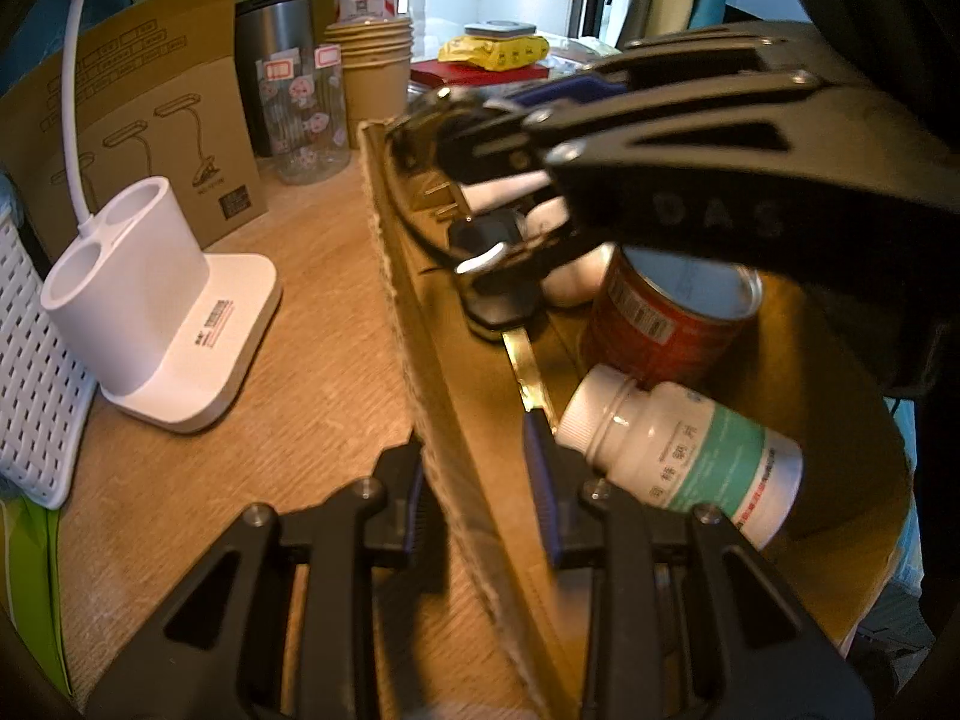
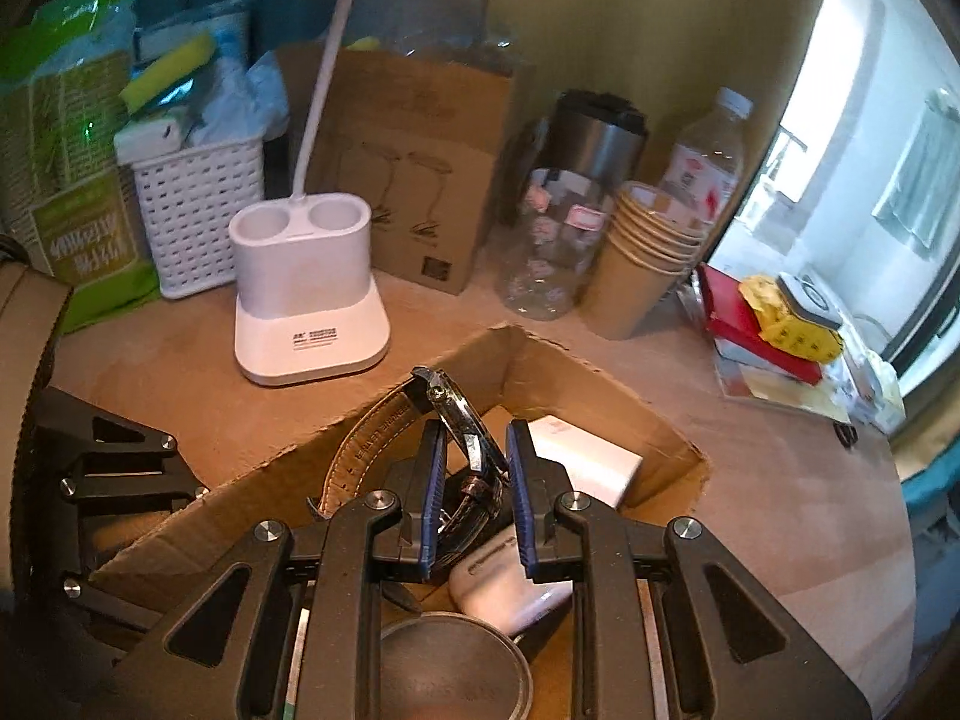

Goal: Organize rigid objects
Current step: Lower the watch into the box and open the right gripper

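Presently the right gripper (image 2: pixel 477 492) is reaching into the open brown cardboard box (image 2: pixel 600 384), its blue-padded jaws standing slightly apart around a steel-cased wristwatch with a brown leather strap (image 2: pixel 456 420); whether the pads are pressing the case cannot be told. The watch is sitting on edge, its long axis running from six towards eleven o'clock, the strap arcing away at nine; stamped strap lettering is showing but not legibly. The left gripper (image 1: pixel 480 492) is straddling the box wall, jaws apart, farther from the watch. Lying at its three o'clock are a white pill bottle with a green label (image 1: pixel 678 456), Chinese print unreadable, and a red tin can (image 1: pixel 654 324); "DAS" is showing on the right gripper's body.
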